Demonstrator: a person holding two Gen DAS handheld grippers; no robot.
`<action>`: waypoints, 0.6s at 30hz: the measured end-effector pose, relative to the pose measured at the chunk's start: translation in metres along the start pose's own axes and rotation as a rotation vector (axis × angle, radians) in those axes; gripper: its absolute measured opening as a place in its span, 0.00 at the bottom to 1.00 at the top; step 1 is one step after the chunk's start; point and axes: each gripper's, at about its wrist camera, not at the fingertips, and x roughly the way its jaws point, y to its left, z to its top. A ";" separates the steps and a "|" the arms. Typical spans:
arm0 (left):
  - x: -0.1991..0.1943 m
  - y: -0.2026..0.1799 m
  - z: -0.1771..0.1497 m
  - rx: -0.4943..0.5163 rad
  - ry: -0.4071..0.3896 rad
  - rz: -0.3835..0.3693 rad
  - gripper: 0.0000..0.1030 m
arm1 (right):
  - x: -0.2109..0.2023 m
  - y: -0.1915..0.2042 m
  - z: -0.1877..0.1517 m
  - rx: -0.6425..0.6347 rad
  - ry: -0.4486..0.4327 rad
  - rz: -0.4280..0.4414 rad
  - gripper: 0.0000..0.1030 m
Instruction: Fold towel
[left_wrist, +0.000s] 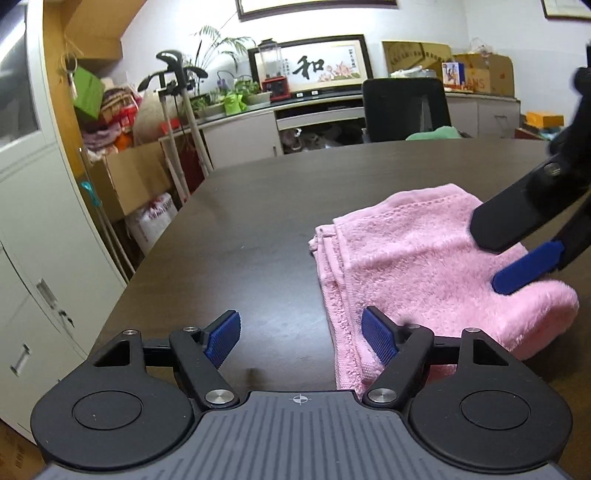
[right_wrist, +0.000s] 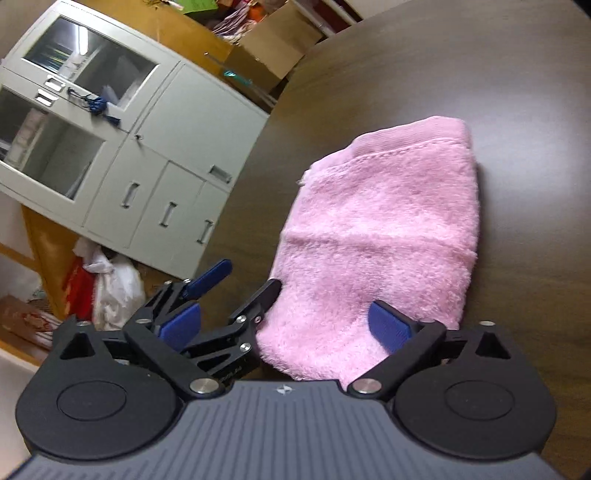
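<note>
The left tool, spread and empty, hovers at the near-left edge of the pink towel. The towel lies folded on the desk, long axis running away. Farther on, the right tool (also spread) rests above its right side.

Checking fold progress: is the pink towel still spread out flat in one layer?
No, the towel lies folded on the table, stacked edges showing.
</note>
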 end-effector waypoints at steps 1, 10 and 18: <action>0.002 -0.005 0.004 0.001 0.003 -0.013 0.67 | -0.003 -0.002 0.000 0.001 -0.006 -0.017 0.85; 0.029 -0.076 0.037 0.027 -0.006 -0.139 0.67 | -0.062 -0.057 -0.001 0.106 -0.150 -0.126 0.85; 0.040 -0.086 0.041 0.003 -0.022 -0.109 0.71 | -0.086 -0.079 -0.010 0.114 -0.295 0.017 1.00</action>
